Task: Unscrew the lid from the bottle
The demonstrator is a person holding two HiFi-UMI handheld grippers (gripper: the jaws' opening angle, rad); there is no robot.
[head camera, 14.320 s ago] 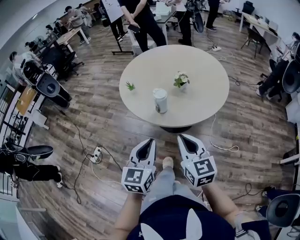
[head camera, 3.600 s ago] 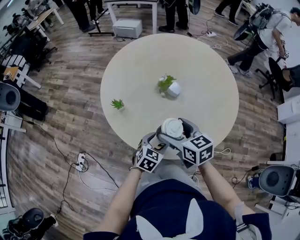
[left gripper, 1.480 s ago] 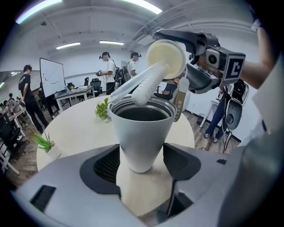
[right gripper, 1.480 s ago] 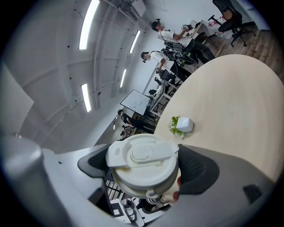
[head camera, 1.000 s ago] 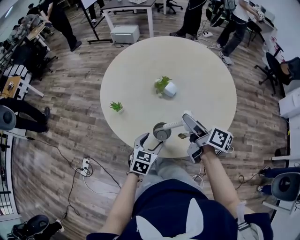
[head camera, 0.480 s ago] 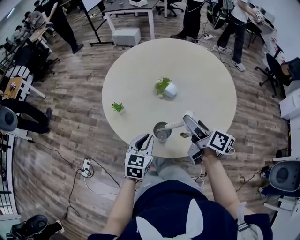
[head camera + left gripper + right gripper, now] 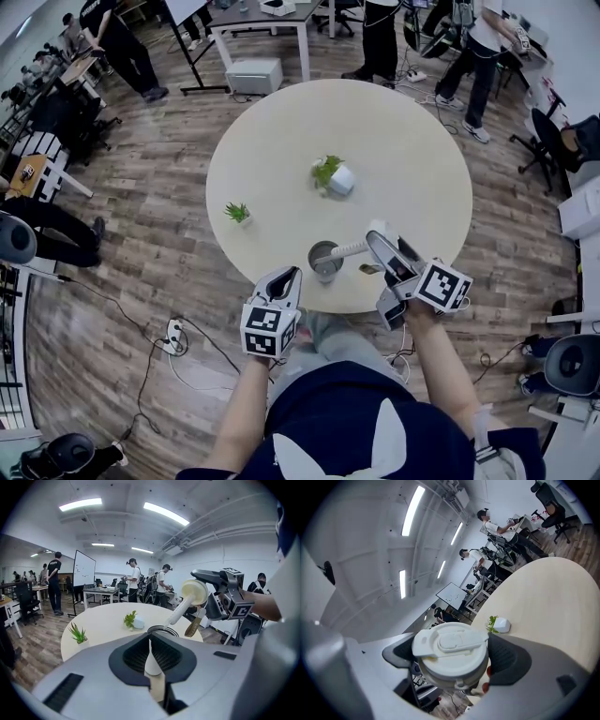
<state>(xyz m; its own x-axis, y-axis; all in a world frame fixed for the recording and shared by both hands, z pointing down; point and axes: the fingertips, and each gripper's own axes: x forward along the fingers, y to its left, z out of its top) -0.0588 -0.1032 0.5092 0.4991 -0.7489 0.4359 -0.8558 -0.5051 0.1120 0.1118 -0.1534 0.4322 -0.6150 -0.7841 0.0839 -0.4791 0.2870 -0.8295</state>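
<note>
The open bottle (image 7: 324,259) stands near the round table's front edge; its dark rim (image 7: 163,630) shows just past my left jaws. My right gripper (image 7: 380,236) is shut on the white lid (image 7: 449,652), held up to the right of the bottle, with a white straw (image 7: 344,249) slanting from the lid down to the bottle's mouth. The lid (image 7: 194,591) also appears in the left gripper view. My left gripper (image 7: 288,276) sits off the table edge, left of the bottle and apart from it. Its jaws have just been closing and now meet with nothing between them.
On the round table (image 7: 403,159) are a small green plant (image 7: 236,214) at the left and a plant in a white pot (image 7: 331,175) in the middle. A brown tag (image 7: 368,270) hangs below the lid. People, desks and chairs ring the table; cables lie on the floor.
My left gripper has let go of the bottle, drawn back off the table edge towards my body and shut. The right gripper with the lid has barely moved.
</note>
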